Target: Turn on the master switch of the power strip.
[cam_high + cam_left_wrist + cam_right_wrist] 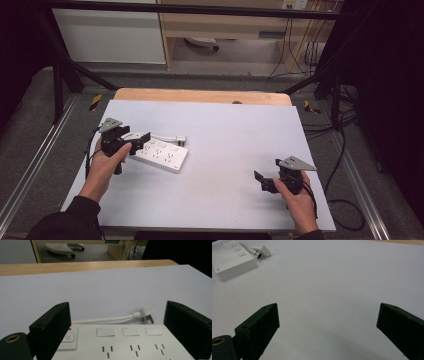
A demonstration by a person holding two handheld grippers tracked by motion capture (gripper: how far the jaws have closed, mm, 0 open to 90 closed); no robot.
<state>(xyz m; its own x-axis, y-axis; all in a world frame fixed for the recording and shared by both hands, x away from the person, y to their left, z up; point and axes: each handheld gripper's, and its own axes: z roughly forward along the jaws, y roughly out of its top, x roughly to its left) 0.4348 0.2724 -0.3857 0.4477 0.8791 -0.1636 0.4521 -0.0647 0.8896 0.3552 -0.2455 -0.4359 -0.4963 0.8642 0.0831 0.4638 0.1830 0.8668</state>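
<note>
A white power strip lies flat at the left of the grey-white table mat. Its short white cable ends in a plug just behind it. My left gripper is open at the strip's left end. In the left gripper view the jaws stand wide apart on either side of the power strip, near its switch, with the plug beyond. My right gripper is open and empty over bare mat at the front right. The right gripper view has the power strip far off.
A wooden table edge shows behind the mat. Black frame posts stand at the back corners, and cables lie on the floor to the right. Bare mat stretches between the two grippers.
</note>
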